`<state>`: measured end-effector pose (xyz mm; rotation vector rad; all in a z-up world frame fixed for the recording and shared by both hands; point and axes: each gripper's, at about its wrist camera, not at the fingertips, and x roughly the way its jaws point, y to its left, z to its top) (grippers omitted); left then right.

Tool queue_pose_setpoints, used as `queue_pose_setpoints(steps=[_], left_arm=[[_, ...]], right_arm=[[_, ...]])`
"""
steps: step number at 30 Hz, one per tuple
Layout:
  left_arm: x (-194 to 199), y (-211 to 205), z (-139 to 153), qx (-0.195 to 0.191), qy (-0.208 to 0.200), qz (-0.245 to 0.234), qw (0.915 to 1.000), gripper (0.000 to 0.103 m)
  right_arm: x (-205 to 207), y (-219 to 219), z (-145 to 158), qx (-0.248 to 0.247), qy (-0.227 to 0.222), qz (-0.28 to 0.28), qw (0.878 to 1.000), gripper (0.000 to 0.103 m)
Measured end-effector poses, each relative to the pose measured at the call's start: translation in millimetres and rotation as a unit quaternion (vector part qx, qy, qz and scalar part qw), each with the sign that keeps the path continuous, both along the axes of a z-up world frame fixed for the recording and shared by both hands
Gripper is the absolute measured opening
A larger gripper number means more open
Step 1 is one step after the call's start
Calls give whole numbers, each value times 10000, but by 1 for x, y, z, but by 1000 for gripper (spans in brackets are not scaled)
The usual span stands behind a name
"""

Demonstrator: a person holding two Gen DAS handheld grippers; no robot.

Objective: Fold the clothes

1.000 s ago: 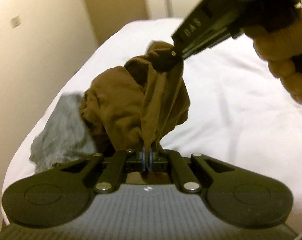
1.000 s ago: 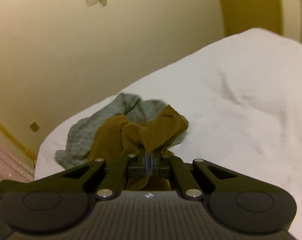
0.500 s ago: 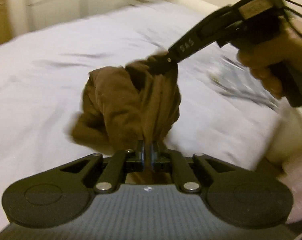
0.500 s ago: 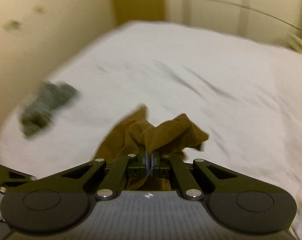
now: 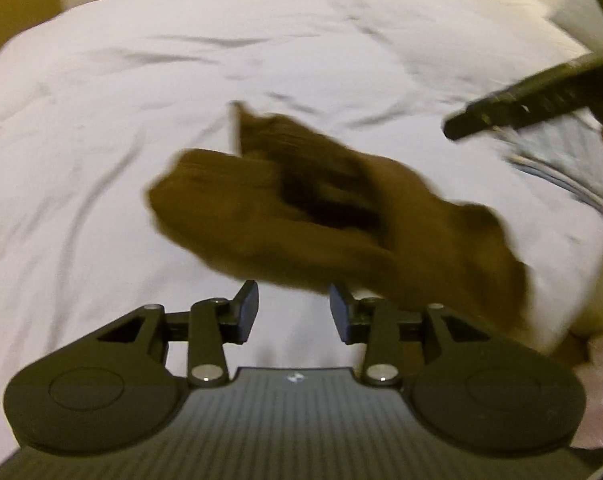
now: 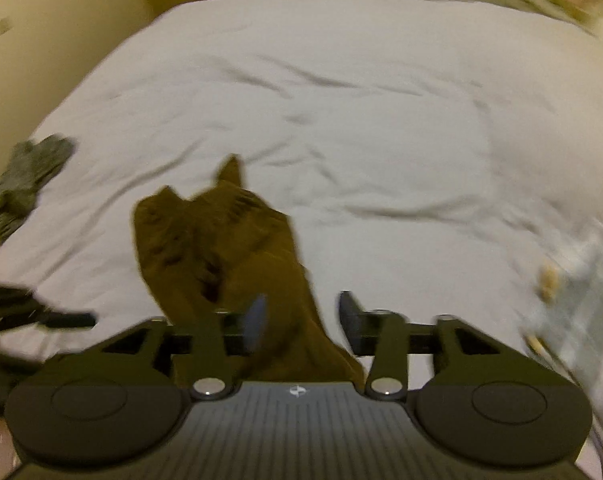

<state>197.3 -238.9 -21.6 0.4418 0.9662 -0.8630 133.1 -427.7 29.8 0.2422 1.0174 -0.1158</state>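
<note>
The left gripper [image 5: 293, 312] stands with its jaws spread apart and nothing between them, just short of the brown garment [image 5: 333, 208]. The right gripper [image 6: 301, 320] is likewise spread wide; brown cloth drapes across its left finger and the gap, unclamped. The garment lies bunched and blurred on the white bed sheet [image 6: 361, 100], near the bed's front edge. Farther left, near the wall, a grey garment [image 6: 25, 176] sits crumpled on the sheet.
</note>
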Motion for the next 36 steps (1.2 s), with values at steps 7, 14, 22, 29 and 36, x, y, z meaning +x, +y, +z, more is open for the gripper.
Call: queue_pose_setpoints(steps=[7,14,22,29,36], left_arm=[[84,-22,-26,370,-210,935,9947,63],[124,-49,-46,291,249,595,9975,67],[115,-89,-51,70,356,-209,9991,73],[132,-120,-53,132,241,-808,9964,73],[149,-151,-63,118,768,-1267,9889,67]], right_arm=[[94,29,-56,-116,-49,1863,9824,69],[95,-21,-71,447,-100,1362,9896,7],[22,-101,-64,359,157,-76,9992,18],[-10,-139,-54,265,23,-613,9978,47],[8,-176,-69,221,7,-654,9976,51]])
